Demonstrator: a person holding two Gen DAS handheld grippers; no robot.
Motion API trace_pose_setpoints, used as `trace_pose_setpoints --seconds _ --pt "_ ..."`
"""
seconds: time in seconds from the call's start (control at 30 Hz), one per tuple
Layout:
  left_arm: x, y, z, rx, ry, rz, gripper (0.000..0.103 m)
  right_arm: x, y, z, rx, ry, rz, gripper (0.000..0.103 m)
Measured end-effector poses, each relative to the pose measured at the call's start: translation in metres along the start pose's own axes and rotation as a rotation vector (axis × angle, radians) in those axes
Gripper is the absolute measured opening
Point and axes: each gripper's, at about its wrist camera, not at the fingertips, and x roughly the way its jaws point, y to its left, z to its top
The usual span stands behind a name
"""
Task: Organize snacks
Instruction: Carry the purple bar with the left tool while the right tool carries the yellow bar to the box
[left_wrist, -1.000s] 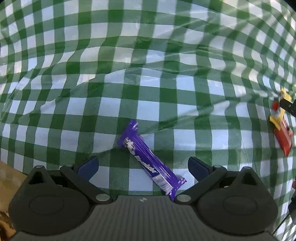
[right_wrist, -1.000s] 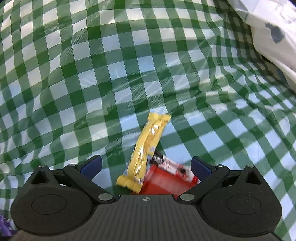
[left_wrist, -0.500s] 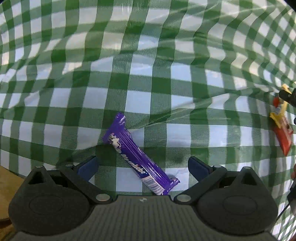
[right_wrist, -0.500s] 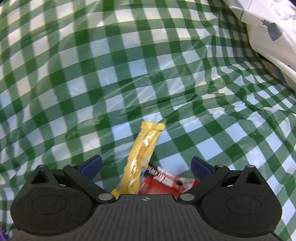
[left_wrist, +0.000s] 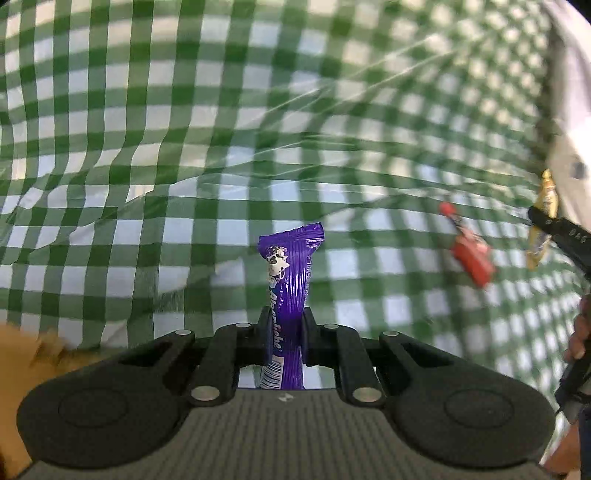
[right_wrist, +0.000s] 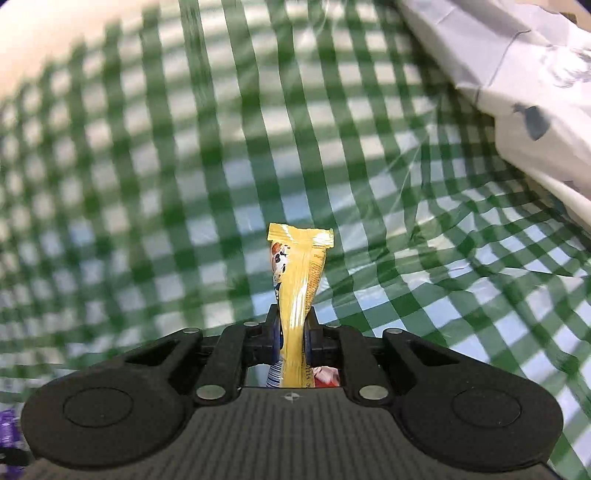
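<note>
A purple snack bar (left_wrist: 291, 266) stands up between the fingers of my left gripper (left_wrist: 284, 325), whose jaws are closing, and the pads press on its lower half. It hangs clear of the green checked cloth (left_wrist: 147, 147). My right gripper (right_wrist: 293, 325) is shut on a yellow snack bar (right_wrist: 299, 266), also lifted off the cloth. The left wrist view shows that yellow bar (left_wrist: 543, 218) at the far right. A red snack pack (left_wrist: 472, 254) lies on the cloth below it, and a corner of the red pack (right_wrist: 327, 374) peeks out under the right fingers.
A white printed bag or cloth (right_wrist: 535, 110) rises at the right of the table. Bare wood (left_wrist: 22, 350) shows past the cloth's edge at lower left. A person's hand (left_wrist: 580, 332) is at the right edge.
Both grippers went from wide open to closed, the left on the purple bar and the right on the yellow bar. Both have lifted their bars off the cloth; the red pack stayed down.
</note>
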Motion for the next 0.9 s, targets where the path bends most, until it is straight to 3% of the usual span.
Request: trace_pose_setpoints --seconds 0.2,0.5,0.9 --pt "-0.082 0.0 -0.053 0.047 -0.04 -0.032 0.015 -0.101 0.01 -0.04 0.07 0.023 0.065 0.012" --pt "-0.182 0.055 -0.128 0.01 -0.011 0.023 0.015 -0.215 0.084 -0.134 0.189 0.227 0.194 0.012" --pt "-0.302 0.127 -0.215 -0.08 -0.085 0.08 0.015 -0.325 0.211 -0.162 0.03 0.289 0.405 0.012"
